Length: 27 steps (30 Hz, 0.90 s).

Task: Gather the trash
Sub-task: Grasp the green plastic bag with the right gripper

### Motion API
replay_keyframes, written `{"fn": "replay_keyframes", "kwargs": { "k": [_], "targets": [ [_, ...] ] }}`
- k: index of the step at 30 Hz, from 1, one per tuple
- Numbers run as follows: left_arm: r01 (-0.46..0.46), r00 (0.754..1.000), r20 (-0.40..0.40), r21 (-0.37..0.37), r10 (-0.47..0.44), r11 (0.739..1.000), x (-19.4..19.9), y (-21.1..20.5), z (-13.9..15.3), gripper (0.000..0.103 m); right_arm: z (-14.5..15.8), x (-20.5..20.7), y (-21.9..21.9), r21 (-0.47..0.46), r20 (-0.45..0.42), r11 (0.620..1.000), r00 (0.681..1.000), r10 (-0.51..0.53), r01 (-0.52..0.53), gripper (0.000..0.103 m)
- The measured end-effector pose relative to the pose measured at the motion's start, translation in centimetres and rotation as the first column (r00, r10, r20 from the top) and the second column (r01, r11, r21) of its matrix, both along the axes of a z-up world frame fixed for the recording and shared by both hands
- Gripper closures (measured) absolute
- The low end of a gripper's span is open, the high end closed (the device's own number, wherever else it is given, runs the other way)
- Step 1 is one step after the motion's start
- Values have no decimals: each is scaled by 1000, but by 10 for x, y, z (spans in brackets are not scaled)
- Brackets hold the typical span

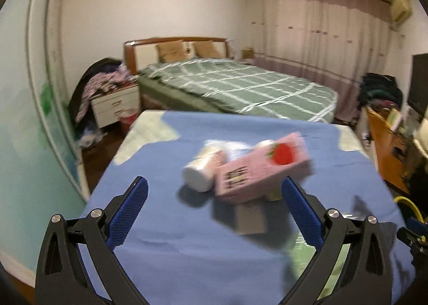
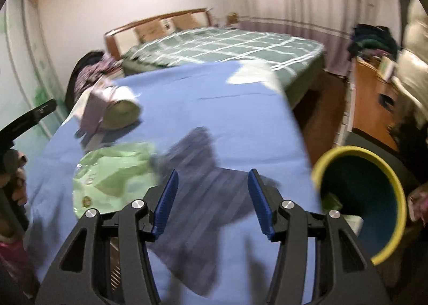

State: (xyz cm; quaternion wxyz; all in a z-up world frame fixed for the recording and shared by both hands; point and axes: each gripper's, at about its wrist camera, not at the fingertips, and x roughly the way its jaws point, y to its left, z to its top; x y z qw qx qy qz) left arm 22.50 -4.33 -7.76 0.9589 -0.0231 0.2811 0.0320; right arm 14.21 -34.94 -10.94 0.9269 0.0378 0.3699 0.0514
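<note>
Ahead, left tongs spread wide and empty over the blue-covered tabletop, pink carton and white cup lying just beyond their tips, right tongs likewise wide and empty, green plastic bag to their left, yellow-rimmed bin to their right.

Motion blur smears the pink carton and green wrapper.
</note>
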Motion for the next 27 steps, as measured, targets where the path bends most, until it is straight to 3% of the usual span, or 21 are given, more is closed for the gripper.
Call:
{"fn": "replay_keyframes", "kwargs": {
  "k": [8,12,16,27],
  "targets": [
    [-119,992,-53,-21,118,993,10,44,-35,5,-21,35,53,-19,-88,994,991,105,-107,51],
    [-136,990,-35,-30,135,990,10,49,-37,5,-35,41,61,-5,-143,990,980,138,-140,74],
    [-136,990,-35,-32,135,990,9,49,-40,5,-35,37,59,5,-140,990,981,138,-138,93],
    [-126,992,-21,-38,125,991,3,42,-33,5,-8,14,12,77,-55,997,998,31,-27,98]
  ]
}}
